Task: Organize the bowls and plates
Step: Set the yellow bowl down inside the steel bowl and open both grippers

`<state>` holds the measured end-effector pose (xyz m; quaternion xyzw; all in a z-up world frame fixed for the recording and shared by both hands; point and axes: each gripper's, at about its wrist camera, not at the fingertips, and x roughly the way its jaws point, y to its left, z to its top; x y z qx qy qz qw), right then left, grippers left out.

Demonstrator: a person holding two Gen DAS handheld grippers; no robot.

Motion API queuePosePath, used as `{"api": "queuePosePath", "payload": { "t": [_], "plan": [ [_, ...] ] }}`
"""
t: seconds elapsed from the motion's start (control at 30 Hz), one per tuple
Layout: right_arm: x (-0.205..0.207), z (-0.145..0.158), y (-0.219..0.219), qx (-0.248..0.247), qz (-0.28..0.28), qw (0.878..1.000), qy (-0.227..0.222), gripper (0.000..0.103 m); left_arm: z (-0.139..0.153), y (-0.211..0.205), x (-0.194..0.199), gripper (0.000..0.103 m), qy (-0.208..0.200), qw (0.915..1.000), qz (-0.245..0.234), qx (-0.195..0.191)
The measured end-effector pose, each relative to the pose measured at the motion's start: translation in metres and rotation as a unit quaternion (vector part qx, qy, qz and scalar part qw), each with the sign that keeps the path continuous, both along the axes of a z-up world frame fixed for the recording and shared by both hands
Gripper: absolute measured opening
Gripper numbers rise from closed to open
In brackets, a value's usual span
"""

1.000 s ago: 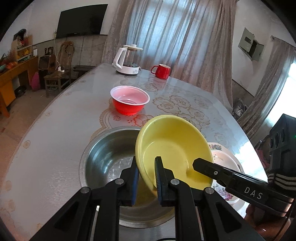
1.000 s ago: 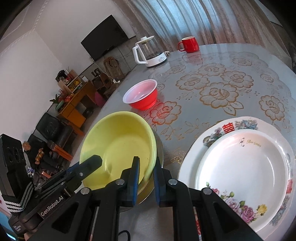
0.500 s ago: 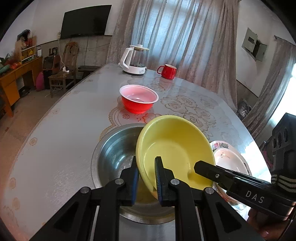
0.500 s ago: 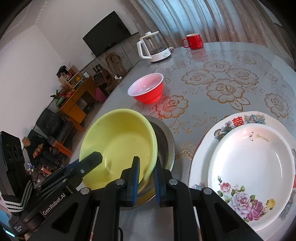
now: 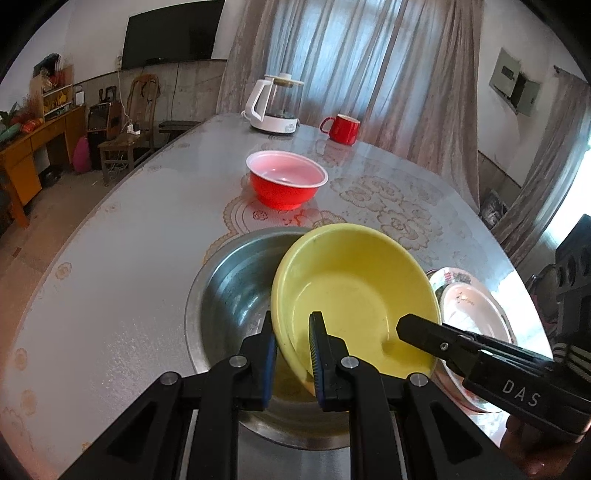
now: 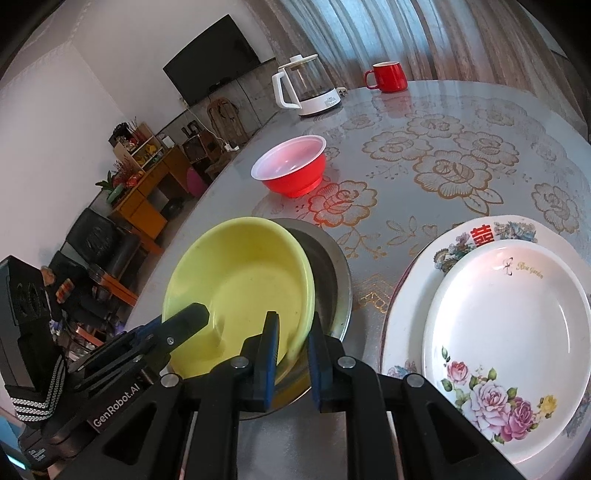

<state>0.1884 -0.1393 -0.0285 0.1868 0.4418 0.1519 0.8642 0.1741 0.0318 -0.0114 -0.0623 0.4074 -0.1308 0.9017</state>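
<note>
A lived-in home's main room. A wall television (image 5: 173,33), curtains (image 5: 369,55) and a wooden sideboard (image 5: 33,147) surround the lace-patterned dining table (image 5: 110,295). A kettle (image 5: 275,105) stands there.

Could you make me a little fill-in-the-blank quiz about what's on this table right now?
Both grippers clamp the rim of the ____ bowl.
That bowl tilts over a ____ basin.
The red bowl stands ____ on the table.
The small plate lies on a ____ plate.

Answers: yellow; steel; upright; larger
</note>
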Motion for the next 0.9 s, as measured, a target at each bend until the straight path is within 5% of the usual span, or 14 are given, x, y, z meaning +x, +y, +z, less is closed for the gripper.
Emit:
{"api": "queuePosePath", "payload": {
  "t": [0.43, 0.9],
  "plan": [
    [0.017, -0.007, 0.021, -0.057, 0.022, 0.998, 0.015, 0.015, -0.017, 0.005, 0.008, 0.03, 0.017, 0.9996, 0.011, 0.018],
    [0.024, -0.007, 0.025, -0.083, 0.011, 0.996, 0.03, 0.013, 0.001, 0.016, 0.001, 0.072, 0.0, 0.9998, 0.018, -0.007]
  ]
}}
